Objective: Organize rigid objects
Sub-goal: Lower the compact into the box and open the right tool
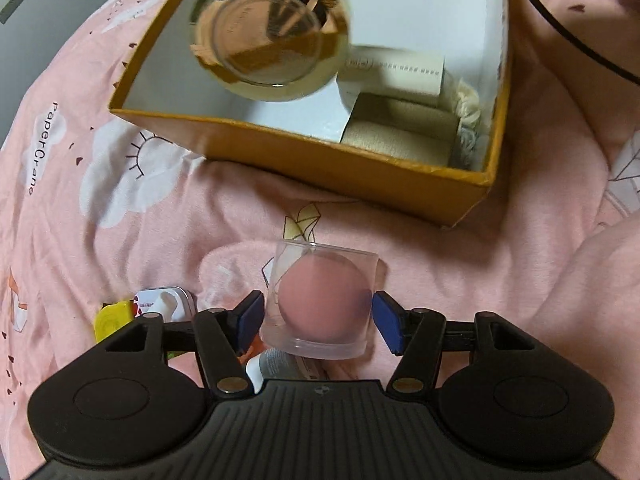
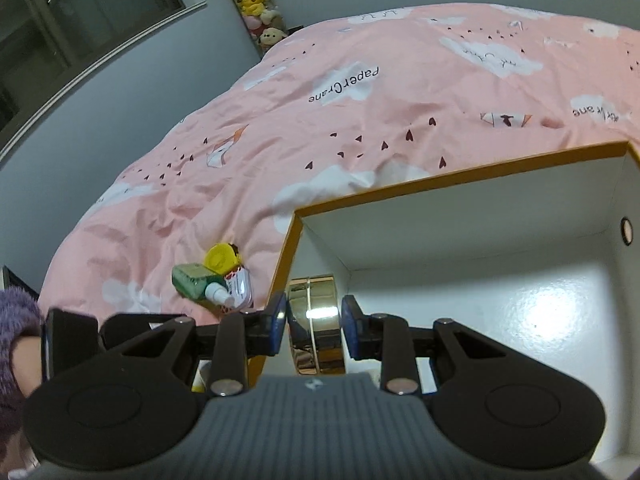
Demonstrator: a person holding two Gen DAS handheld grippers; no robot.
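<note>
Gold round compact (image 2: 316, 326), clamped edge-on in the right gripper (image 2: 313, 326), hung over the orange box (image 1: 304, 152) for dropping in, while the left gripper (image 1: 318, 320) stood open astride the clear case with pink sponge (image 1: 322, 300) on the pink bedsheet (image 1: 160, 240), seemingly next.

Pink cloud-print bedspread (image 1: 120, 80); orange box (image 1: 360, 176); gold compact (image 2: 316, 320).
</note>
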